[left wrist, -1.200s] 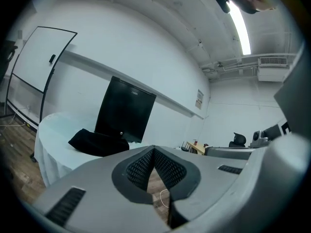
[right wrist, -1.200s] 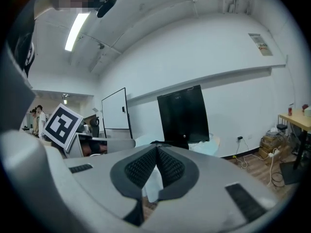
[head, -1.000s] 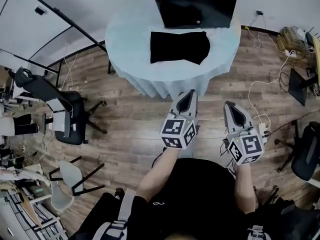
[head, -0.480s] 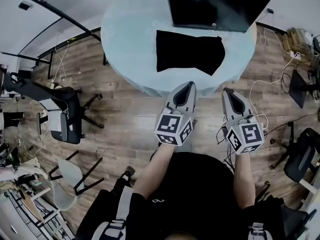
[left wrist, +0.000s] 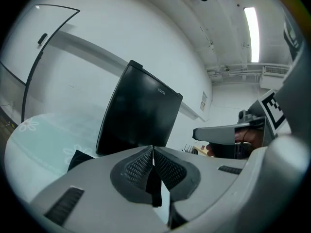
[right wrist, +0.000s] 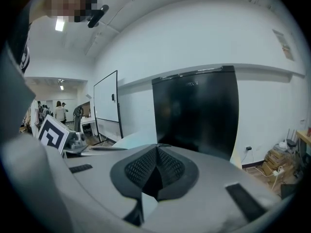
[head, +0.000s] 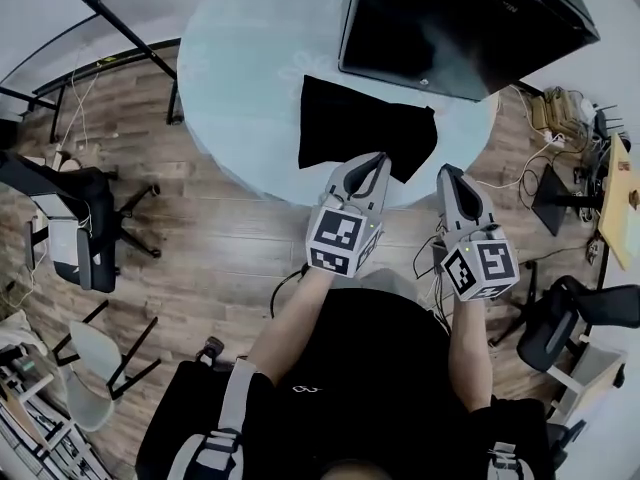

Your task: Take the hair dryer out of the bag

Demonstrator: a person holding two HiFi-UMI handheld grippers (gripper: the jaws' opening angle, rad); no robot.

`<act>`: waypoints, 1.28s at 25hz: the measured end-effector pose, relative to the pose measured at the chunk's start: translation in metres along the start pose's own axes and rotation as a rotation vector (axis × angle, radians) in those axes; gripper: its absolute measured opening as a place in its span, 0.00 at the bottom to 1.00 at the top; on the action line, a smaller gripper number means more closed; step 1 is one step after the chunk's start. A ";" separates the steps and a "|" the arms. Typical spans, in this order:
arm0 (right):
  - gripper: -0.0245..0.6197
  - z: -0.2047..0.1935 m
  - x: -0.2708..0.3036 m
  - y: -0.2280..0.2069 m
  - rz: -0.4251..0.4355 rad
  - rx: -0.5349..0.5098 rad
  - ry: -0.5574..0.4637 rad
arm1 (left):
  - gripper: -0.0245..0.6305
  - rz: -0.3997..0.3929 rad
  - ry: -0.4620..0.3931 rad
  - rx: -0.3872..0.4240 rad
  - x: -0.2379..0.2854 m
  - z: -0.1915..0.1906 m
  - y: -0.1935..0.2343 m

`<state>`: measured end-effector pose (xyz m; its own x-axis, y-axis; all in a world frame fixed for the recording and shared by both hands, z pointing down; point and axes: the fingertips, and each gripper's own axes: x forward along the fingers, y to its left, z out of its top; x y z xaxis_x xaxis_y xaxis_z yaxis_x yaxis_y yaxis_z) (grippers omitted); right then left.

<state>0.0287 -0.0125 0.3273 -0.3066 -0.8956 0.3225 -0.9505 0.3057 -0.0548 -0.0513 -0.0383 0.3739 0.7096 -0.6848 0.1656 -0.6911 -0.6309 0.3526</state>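
Head view, left to right.

- Floor, left: dark office chair; white chair nearer the person.
- Centre: round tabletop under a pale blue cloth.
- A black bag lies flat on the near half of the tabletop. Behind it, at the far right edge, stands a large black screen.
- Hair dryer: not visible. Cannot tell whether it is in the bag.
- Left gripper: tip lies over the bag's near edge. Contact cannot be told. In its own view the gripper has its ribbed pads pressed together with nothing between them. The bag's corner shows low at the left and the screen is ahead.
- Right gripper: just right of the left one, tip at the tabletop's near rim, clear of the bag. In its own view the gripper is closed and empty, facing the screen.
- Floor, right: loose cables and another dark chair.
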 end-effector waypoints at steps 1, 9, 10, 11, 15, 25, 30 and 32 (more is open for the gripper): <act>0.04 0.002 0.005 0.000 -0.001 0.005 -0.002 | 0.04 -0.001 0.004 0.004 0.002 0.001 0.002; 0.04 0.006 0.030 -0.003 0.016 0.056 -0.032 | 0.06 -0.014 0.061 0.017 0.022 0.000 0.017; 0.04 0.006 0.030 -0.007 0.008 0.064 -0.036 | 0.06 -0.018 0.072 0.022 0.025 -0.001 0.018; 0.04 0.004 0.030 -0.011 -0.006 0.072 -0.036 | 0.06 -0.022 0.082 0.030 0.029 -0.002 0.019; 0.04 -0.011 0.032 -0.034 -0.054 0.115 -0.027 | 0.06 -0.035 0.129 0.075 0.047 -0.006 0.025; 0.04 -0.037 0.039 -0.084 -0.080 0.205 -0.001 | 0.36 -0.182 0.375 0.276 0.104 -0.039 0.012; 0.04 -0.048 0.043 -0.108 -0.086 0.236 0.007 | 0.54 -0.196 0.465 0.403 0.137 -0.056 0.020; 0.04 -0.054 0.047 -0.112 -0.082 0.252 0.017 | 0.54 -0.202 0.511 0.431 0.149 -0.066 0.028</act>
<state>0.1236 -0.0713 0.3996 -0.2294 -0.9078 0.3510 -0.9551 0.1405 -0.2608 0.0442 -0.1344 0.4690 0.7327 -0.3482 0.5847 -0.4566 -0.8887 0.0429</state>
